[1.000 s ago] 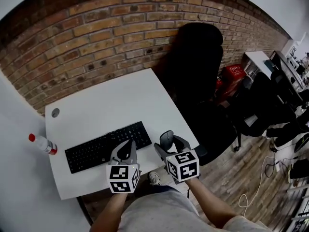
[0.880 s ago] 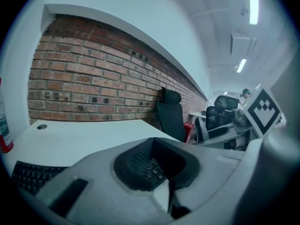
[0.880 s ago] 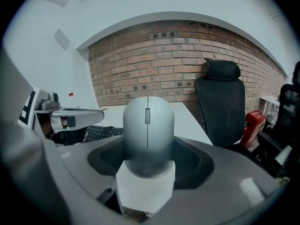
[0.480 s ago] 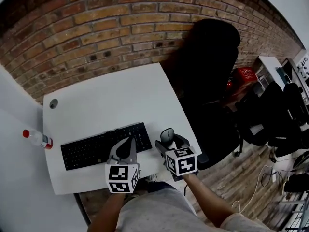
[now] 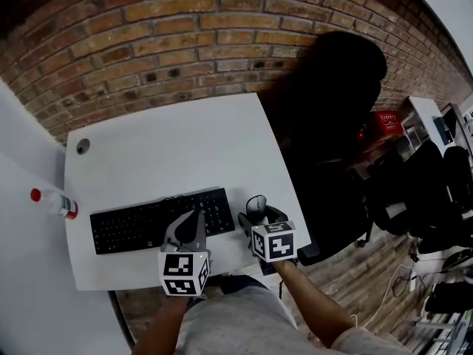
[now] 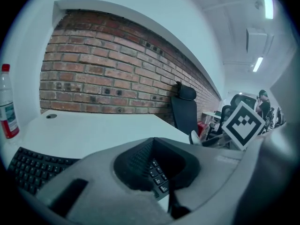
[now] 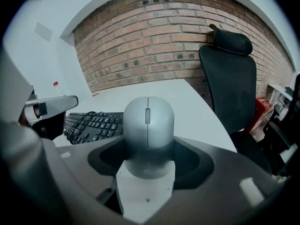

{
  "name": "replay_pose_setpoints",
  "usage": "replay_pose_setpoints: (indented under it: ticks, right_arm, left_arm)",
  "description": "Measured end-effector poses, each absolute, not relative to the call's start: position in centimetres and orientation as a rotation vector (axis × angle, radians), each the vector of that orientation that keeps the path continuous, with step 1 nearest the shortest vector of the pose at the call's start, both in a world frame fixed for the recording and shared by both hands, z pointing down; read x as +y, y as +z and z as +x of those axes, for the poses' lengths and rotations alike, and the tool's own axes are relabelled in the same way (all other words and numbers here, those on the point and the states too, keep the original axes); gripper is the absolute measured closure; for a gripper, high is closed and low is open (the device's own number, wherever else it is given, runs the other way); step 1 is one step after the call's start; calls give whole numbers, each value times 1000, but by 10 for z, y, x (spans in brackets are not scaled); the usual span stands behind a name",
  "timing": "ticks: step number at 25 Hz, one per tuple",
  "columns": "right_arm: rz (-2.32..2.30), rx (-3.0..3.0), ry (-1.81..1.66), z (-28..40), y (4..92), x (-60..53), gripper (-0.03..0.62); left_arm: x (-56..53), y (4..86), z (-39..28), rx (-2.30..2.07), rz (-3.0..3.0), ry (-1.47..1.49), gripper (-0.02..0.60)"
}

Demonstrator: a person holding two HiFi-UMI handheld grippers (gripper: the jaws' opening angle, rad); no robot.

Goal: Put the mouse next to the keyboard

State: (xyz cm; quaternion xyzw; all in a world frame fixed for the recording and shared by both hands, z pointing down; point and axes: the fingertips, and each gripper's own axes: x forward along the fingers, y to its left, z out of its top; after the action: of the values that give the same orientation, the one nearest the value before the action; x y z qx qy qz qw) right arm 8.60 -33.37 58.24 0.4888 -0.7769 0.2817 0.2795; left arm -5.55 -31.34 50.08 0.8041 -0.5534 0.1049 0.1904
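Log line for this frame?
right gripper: shut on mouse | left gripper: shut, empty, over keyboard | mouse right of keyboard

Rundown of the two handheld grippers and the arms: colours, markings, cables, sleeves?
The left gripper and right gripper have moulded grey bodies with dark jaw linings. Each carries a white cube printed with black square markers: left cube, right cube. No cables show. No sleeves reach the forearms in view. The person wears a light grey garment.
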Motion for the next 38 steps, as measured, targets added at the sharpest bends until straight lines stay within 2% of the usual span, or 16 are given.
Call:
replay_pose_setpoints:
  ticks: [38]
  right_arm:
    - [1406, -1964, 804, 93, 612, -348, 284]
  left_arm:
    - [-326, 513, -54, -1564, 2208, 318, 588]
